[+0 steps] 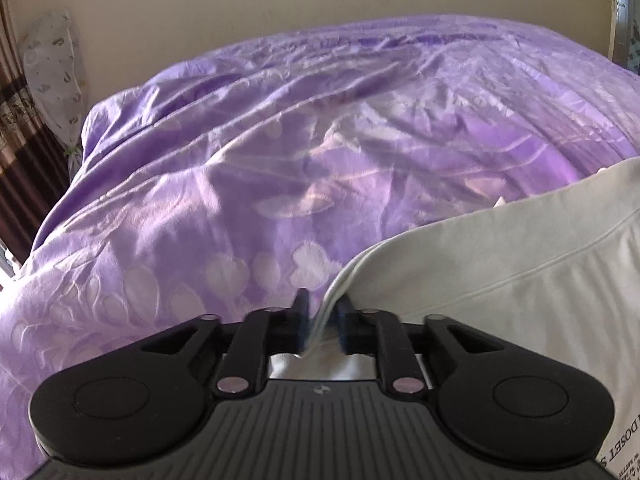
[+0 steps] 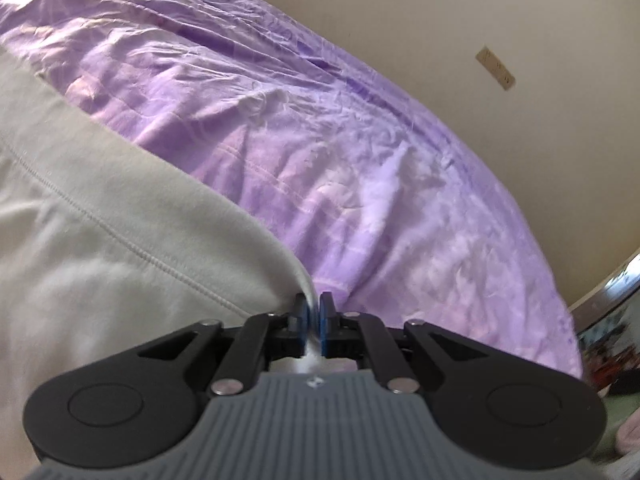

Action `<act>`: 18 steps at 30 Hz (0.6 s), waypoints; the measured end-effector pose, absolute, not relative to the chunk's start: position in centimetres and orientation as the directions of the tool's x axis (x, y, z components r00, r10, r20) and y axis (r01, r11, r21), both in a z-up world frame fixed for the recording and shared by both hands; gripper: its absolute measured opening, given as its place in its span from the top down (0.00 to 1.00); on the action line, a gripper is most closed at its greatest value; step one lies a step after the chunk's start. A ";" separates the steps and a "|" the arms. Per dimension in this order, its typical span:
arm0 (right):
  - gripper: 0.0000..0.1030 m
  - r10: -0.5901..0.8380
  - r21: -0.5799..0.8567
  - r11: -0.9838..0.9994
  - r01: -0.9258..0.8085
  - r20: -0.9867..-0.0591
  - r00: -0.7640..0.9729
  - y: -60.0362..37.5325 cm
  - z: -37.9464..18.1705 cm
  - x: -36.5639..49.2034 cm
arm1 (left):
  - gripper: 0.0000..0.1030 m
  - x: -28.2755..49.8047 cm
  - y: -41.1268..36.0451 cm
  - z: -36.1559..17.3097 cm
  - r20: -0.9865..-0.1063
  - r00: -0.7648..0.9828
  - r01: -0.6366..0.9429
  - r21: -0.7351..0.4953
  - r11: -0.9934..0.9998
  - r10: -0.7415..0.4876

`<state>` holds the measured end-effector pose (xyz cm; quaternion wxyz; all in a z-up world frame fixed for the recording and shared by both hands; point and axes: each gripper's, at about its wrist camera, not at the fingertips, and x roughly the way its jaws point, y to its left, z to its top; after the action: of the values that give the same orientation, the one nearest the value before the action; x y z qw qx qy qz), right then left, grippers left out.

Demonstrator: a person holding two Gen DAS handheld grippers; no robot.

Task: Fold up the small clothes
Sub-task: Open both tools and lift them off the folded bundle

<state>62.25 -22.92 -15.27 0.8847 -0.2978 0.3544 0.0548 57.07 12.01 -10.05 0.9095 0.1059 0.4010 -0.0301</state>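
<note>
A pale cream garment with a stitched hem lies over a purple bedspread. My left gripper is shut on the garment's left edge, with cloth pinched between its blue pads. Printed black text shows on the cloth at the lower right. In the right wrist view the same garment fills the left side. My right gripper is shut on its right edge, cloth bunched between the pads, above the bedspread.
A beige wall with a socket plate stands behind the bed. A brown curtain and a patterned white cover are at the left. A chrome frame shows at the right.
</note>
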 end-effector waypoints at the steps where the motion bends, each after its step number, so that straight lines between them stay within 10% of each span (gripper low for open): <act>1: 0.95 -0.104 -0.465 0.832 -0.303 -0.667 0.738 -23.2 -15.1 62.4 | 0.67 57.0 12.2 -9.9 -0.736 0.676 0.134 0.166 0.977 0.032; 4: 0.84 -0.072 -0.399 0.869 -0.292 -0.686 0.724 -24.3 -14.1 62.5 | 0.24 56.6 13.2 -8.7 -0.729 0.683 0.083 0.150 0.985 0.053; 7: 0.53 -0.059 -0.371 0.886 -0.279 -0.687 0.724 -24.9 -12.4 61.7 | 0.25 55.4 14.2 -7.1 -0.731 0.681 0.056 0.109 0.992 0.042; 18: 0.52 0.006 -0.140 0.976 -0.169 -0.753 0.658 -30.3 -6.4 52.4 | 0.28 44.9 16.5 -2.6 -0.804 0.592 0.023 -0.045 0.999 -0.050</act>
<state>52.41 -30.33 -6.41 0.9052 -0.0991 0.4105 0.0481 44.95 16.50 -2.63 0.8920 -0.0147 0.4513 -0.0205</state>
